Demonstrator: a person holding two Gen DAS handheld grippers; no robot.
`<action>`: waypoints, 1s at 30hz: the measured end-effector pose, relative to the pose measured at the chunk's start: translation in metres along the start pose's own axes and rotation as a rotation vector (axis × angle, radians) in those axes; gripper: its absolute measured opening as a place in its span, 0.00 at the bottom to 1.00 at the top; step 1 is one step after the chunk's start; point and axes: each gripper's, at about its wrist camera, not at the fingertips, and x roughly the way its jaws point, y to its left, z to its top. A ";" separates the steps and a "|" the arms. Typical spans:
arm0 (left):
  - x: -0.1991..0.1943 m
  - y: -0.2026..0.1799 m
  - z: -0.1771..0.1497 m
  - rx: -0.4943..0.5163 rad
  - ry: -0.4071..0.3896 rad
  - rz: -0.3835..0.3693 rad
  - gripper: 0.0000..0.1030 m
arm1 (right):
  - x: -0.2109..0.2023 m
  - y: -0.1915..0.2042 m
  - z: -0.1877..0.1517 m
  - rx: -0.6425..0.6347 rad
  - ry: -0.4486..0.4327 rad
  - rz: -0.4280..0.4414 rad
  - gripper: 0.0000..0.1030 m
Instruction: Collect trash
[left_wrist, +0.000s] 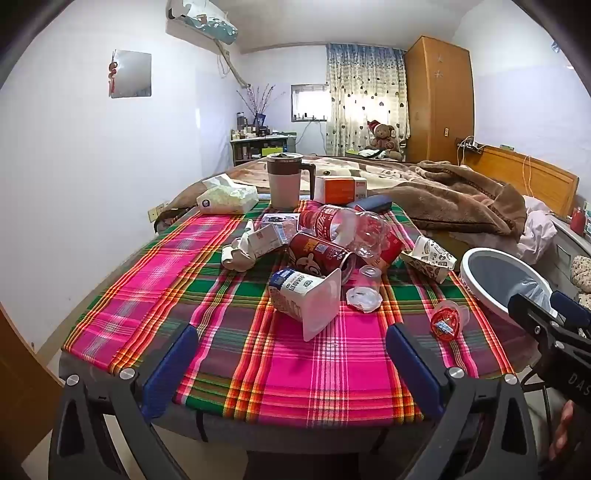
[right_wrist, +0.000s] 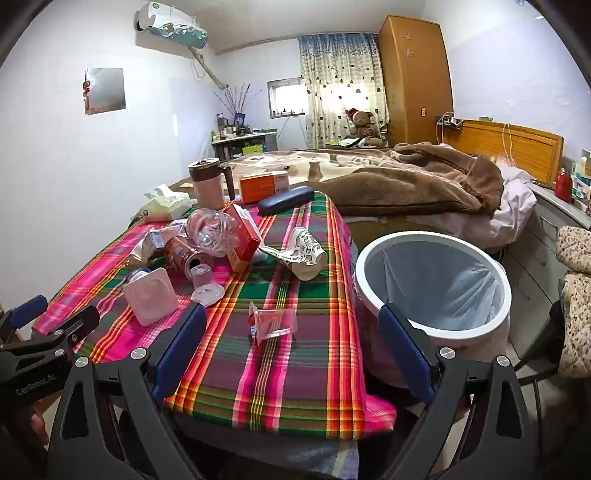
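Observation:
Trash lies in a heap on the plaid tablecloth: a white yogurt tub on its side, a red can, a crushed clear bottle, a crushed paper cup, a clear lid and a red-and-clear wrapper. My left gripper is open and empty over the table's near edge, in front of the tub. My right gripper is open and empty; the wrapper lies between its fingers' line, just ahead. The white lined bin stands at the table's right side.
At the table's far end stand a mug, a tissue pack, an orange box and a dark blue case. A bed with a brown blanket lies behind. A patterned cushion is right of the bin.

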 end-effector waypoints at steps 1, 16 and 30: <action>0.000 0.000 0.000 0.001 0.000 0.002 1.00 | 0.000 0.000 0.000 0.001 -0.002 0.002 0.93; 0.010 -0.010 0.002 0.017 0.007 0.010 1.00 | 0.003 0.004 0.005 -0.028 0.010 -0.047 0.93; 0.004 0.002 -0.001 0.007 0.004 0.008 1.00 | 0.000 0.003 0.006 -0.036 -0.007 -0.077 0.93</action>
